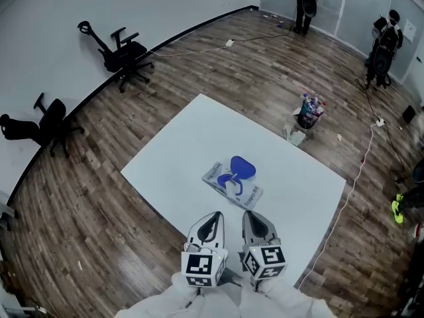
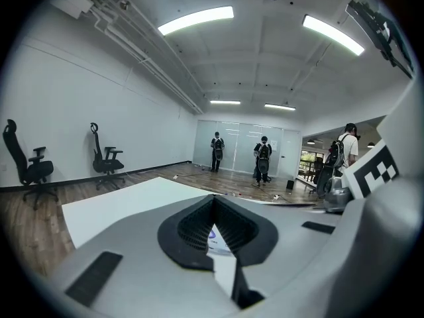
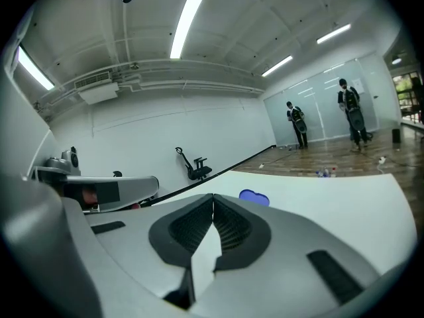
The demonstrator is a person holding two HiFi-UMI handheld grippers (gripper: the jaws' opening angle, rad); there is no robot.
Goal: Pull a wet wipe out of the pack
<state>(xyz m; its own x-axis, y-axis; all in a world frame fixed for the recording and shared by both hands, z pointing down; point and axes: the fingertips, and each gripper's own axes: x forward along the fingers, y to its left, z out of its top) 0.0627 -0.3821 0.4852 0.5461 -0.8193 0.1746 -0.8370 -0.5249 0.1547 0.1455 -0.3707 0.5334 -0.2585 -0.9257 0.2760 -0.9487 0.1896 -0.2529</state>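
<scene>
Hard to spot any wipe at the pack (image 1: pixel 246 194), lying with its blue lid (image 1: pixel 242 167) flipped up mid-way across the white mat (image 1: pixel 199 131). The left gripper view gets just a sliver of it behind the jaws. One pack, two grippers: left gripper (image 1: pixel 213 217) and right gripper (image 1: pixel 252 217) hover side by side over the mat's near edge, jaws pressed together on nothing, sleeves (image 1: pixel 199 303) cut off below. One cluster of bottles (image 1: pixel 310 111) sits at the mat's far right edge, with two chairs (image 1: pixel 126 57) off its left side.

Wipe pack (image 1: pixel 232 183) lies on the surface (image 1: pixel 192 131); bottles (image 1: pixel 310 111) beside the surface's far-right edge
</scene>
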